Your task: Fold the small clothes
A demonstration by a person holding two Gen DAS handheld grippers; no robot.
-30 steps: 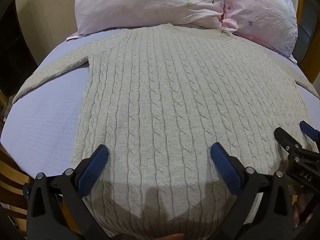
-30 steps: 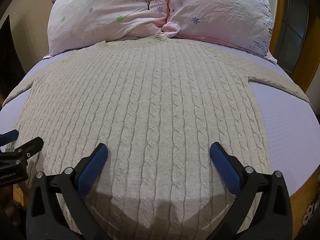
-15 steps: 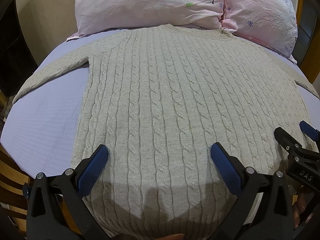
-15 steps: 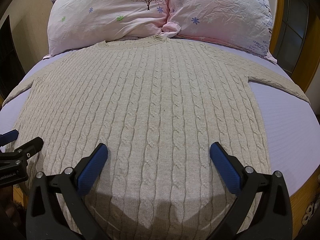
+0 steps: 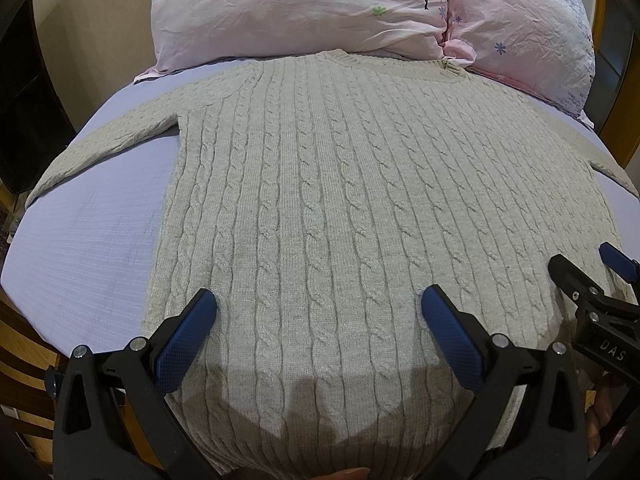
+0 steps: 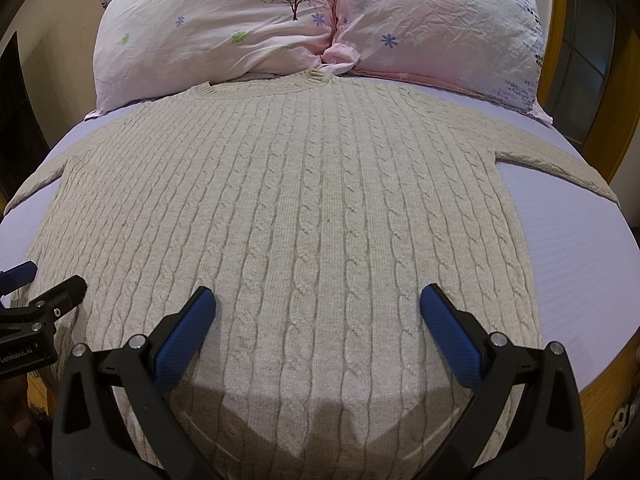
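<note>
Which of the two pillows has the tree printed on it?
The left pillow, behind the sweater's collar. A dark bare tree sits near its inner edge, beside the seam between the two. The right pillow shows only small flowers and purplish marks at its far side.

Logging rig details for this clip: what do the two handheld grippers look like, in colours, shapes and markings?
Both match: black plastic clamp-like frames with silver rivets and long fingers faced with blue, dimpled pads. The left gripper shows a body label partly readable as "GenRobot.AI" in the right wrist view; the right gripper shows white letters "DAS" in the left wrist view. No cables or sleeves visible; only slivers of skin.
</note>
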